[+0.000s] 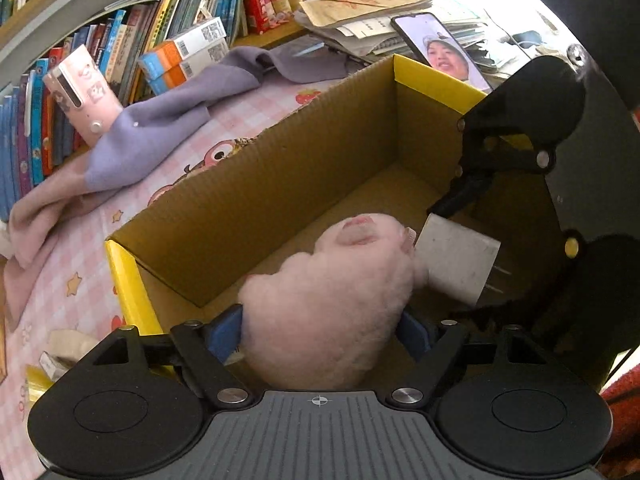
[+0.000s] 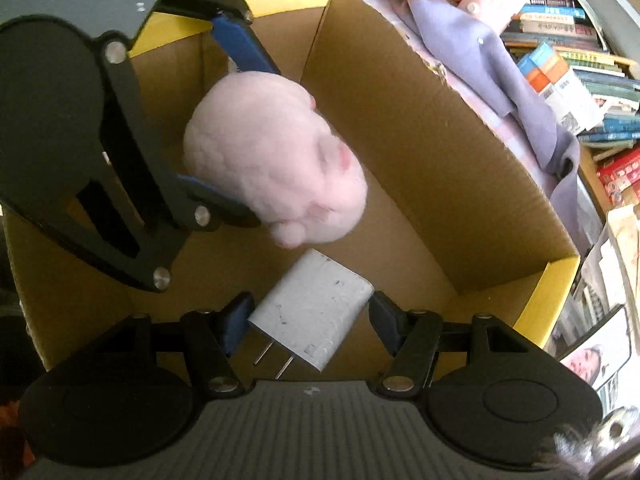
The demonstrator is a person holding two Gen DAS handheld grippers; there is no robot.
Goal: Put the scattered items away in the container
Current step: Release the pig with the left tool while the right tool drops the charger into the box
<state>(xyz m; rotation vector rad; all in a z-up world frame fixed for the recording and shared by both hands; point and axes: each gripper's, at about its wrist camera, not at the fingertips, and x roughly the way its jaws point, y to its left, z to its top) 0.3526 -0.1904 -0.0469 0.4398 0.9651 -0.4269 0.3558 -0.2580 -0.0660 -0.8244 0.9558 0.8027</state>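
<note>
A pink plush toy (image 1: 332, 300) hangs inside the open cardboard box (image 1: 280, 200), head toward the floor. It sits between the blue pads of my left gripper (image 1: 320, 332), and I see no squeeze in its sides. From the right wrist view, the plush toy (image 2: 272, 160) shows between the left gripper's (image 2: 258, 140) spread fingers. My right gripper (image 2: 310, 320) is shut on a white plug-in charger (image 2: 316, 308), held at a slant over the box (image 2: 440, 160) floor, prongs toward the camera. In the left wrist view the charger (image 1: 456, 260) sits just right of the plush.
A lilac and pink cloth (image 1: 160, 140) lies on the pink checked tablecloth beside the box. Books (image 1: 120, 52) line the shelf behind. A phone (image 1: 440, 52) leans against a paper pile (image 1: 360, 12) past the far end. A pink case (image 1: 80, 92) stands by the books.
</note>
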